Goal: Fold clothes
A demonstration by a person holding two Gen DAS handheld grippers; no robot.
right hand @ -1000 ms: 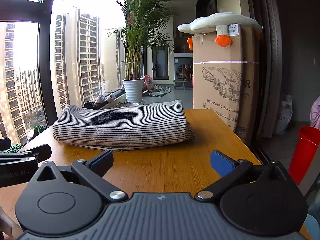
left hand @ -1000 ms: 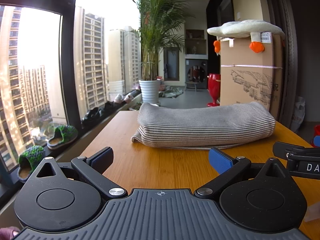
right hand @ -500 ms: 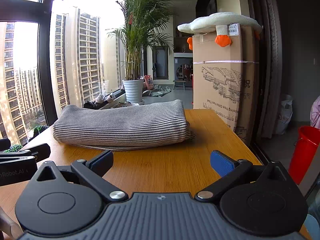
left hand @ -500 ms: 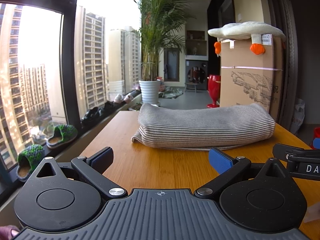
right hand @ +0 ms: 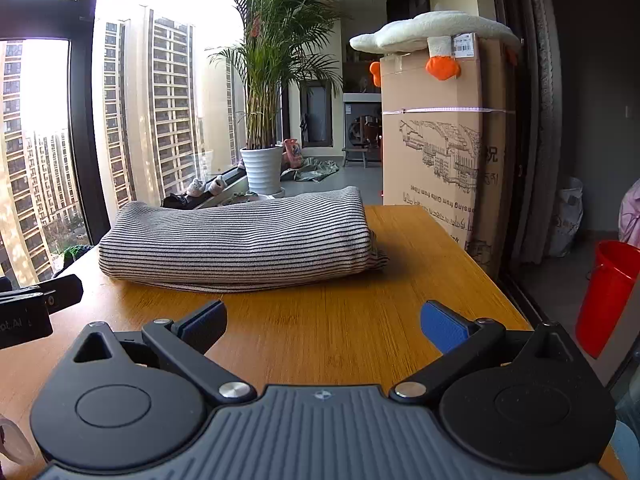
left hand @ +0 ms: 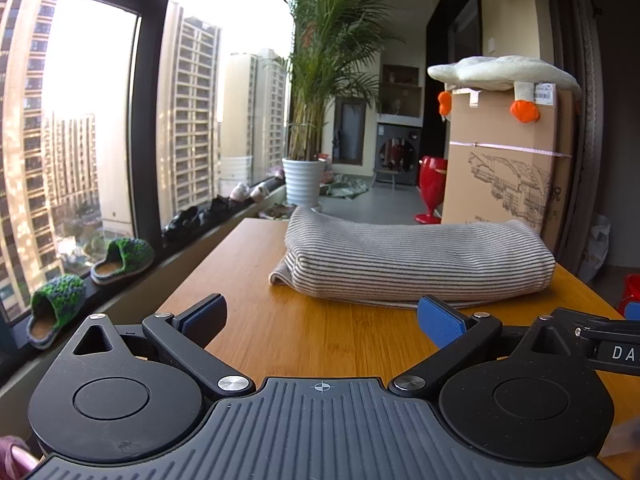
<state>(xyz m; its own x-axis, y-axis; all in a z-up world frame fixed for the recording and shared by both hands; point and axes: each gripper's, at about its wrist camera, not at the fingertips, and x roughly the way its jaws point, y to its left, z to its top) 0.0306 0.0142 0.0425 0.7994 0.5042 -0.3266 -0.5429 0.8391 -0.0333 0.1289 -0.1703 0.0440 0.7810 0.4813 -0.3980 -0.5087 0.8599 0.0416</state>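
Toward the far edge of the wooden bench a folded striped garment lies flat as a thick bundle, spanning most of the bench's width, one loose corner poking out at its end nearer the right edge. Near the front edge, the left tool and the right tool hover side by side over bare wood, each spread wide with blue pads holding nothing, both apart from the garment. Beyond the right edge stands a tall cardboard box with a plush duck on top.
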